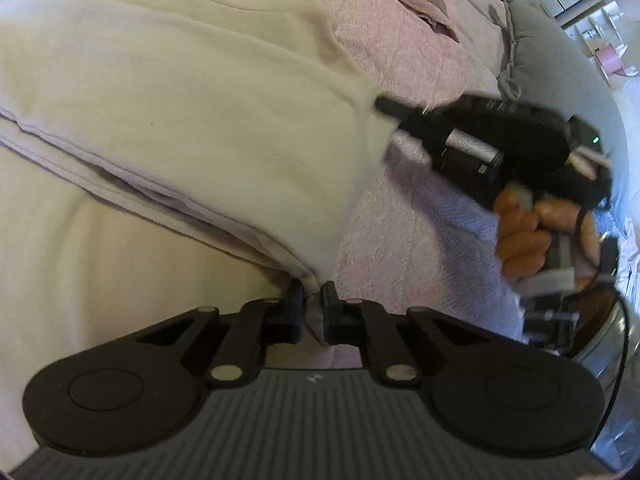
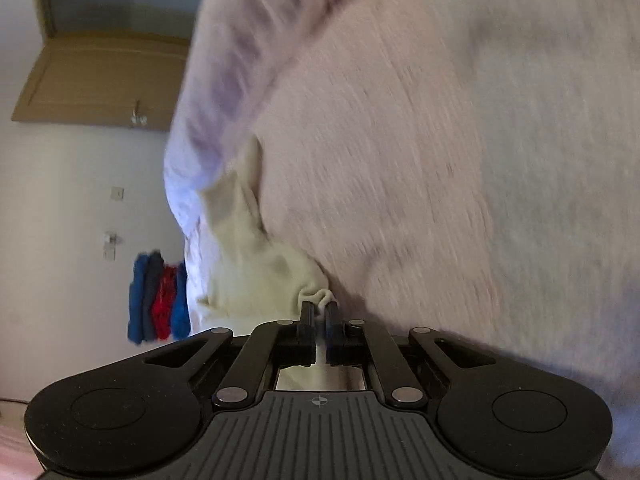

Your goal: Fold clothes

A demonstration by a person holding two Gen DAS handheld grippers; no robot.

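Your cream fleece garment | lies spread and partly doubled over on the pink quilted bedspread | one hem corner pinched at each side, the edge bunched and lifted | folded layers stacked.

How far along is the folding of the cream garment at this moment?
Done: the cream garment already lies doubled over, its layered edges stacked on the pink bedspread. In hand: the left gripper and right gripper each pinch a corner of it. Left: carrying these corners across and flattening the result.
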